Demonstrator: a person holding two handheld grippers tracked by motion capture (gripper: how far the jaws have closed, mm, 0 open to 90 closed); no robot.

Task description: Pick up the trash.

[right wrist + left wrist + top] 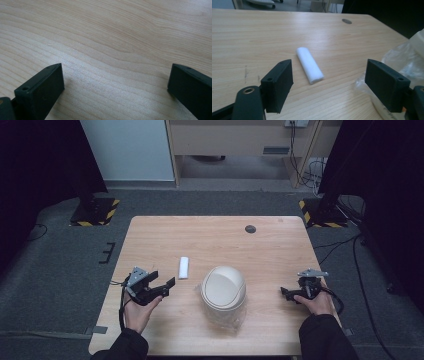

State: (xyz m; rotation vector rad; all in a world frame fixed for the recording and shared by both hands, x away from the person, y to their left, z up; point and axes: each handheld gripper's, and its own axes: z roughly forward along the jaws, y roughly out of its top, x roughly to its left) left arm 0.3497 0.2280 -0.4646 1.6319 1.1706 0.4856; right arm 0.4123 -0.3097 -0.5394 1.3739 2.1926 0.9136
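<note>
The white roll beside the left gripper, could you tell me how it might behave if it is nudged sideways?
The white roll looks cylindrical and lies on its side, so it would probably roll. It seems small and likely light, perhaps soft.

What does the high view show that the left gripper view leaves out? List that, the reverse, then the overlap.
High view: the whole cream swing-lid bin, the right gripper, the left gripper in its hand, dark sleeves. Left gripper view: its fingers close up, wide apart. Both: the wooden table, the white roll, the bin's clear bag, the dark round hole.
</note>
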